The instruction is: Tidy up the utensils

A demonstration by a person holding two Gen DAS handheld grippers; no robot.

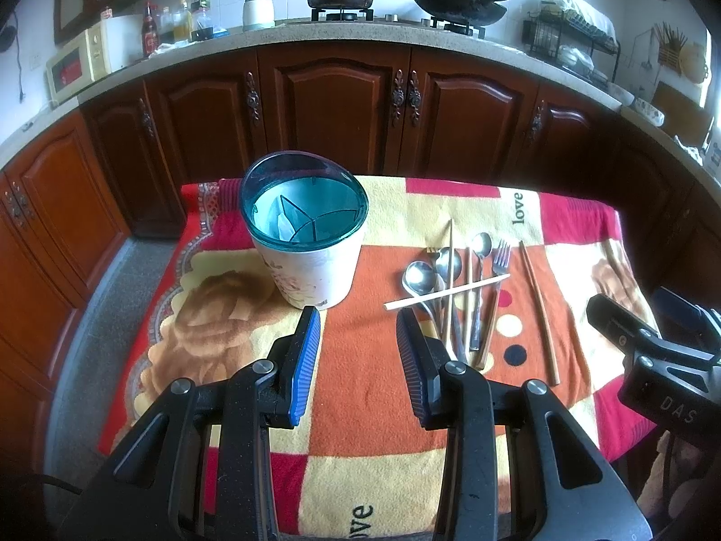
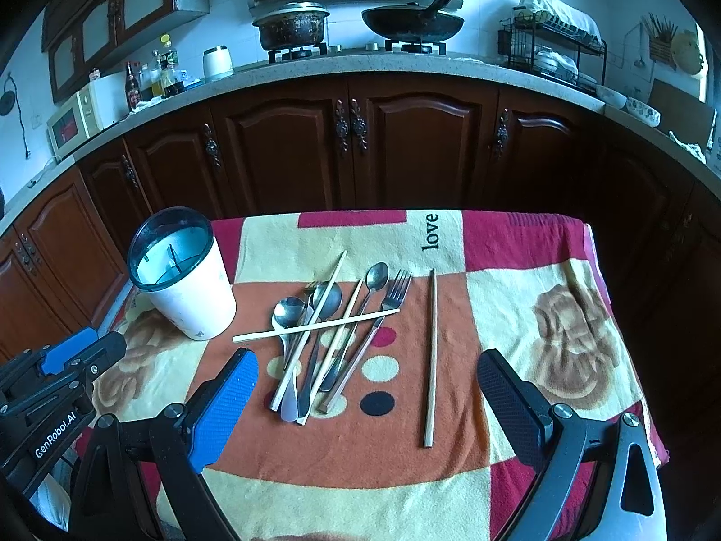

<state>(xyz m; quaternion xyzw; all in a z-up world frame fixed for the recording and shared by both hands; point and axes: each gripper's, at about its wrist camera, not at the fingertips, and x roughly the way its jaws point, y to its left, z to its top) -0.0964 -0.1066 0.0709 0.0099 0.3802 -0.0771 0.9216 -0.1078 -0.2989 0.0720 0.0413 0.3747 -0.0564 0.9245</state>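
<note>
Steel and pale wood, all in one loose heap: the utensils (image 2: 329, 338) lie mid-table, on the orange patch of the cloth (image 2: 360, 442). Spoons (image 2: 288, 311), a fork (image 2: 396, 293) and several chopsticks (image 2: 315, 325) cross over one another; one chopstick lies flat across the pile. A single brown chopstick (image 2: 431, 356) sits apart, just to the right of the heap.

The holder (image 1: 311, 243), white with a teal rim and inner dividers, stands upright to the left of the pile, near the table's far-left corner. Its compartments look empty of utensils, as far as the left wrist view shows.

Your left gripper (image 1: 358, 342) hovers above the cloth between holder and heap, jaws apart, nothing between them. Your right gripper (image 2: 367, 387) hangs over the near ends of the handles, jaws wide, also empty.

Progress: by my reading, nothing is sorted yet. Every piece is on the cloth; the whole job is left. The crossed chopstick likely needs lifting first, or it will drag the others.
</note>
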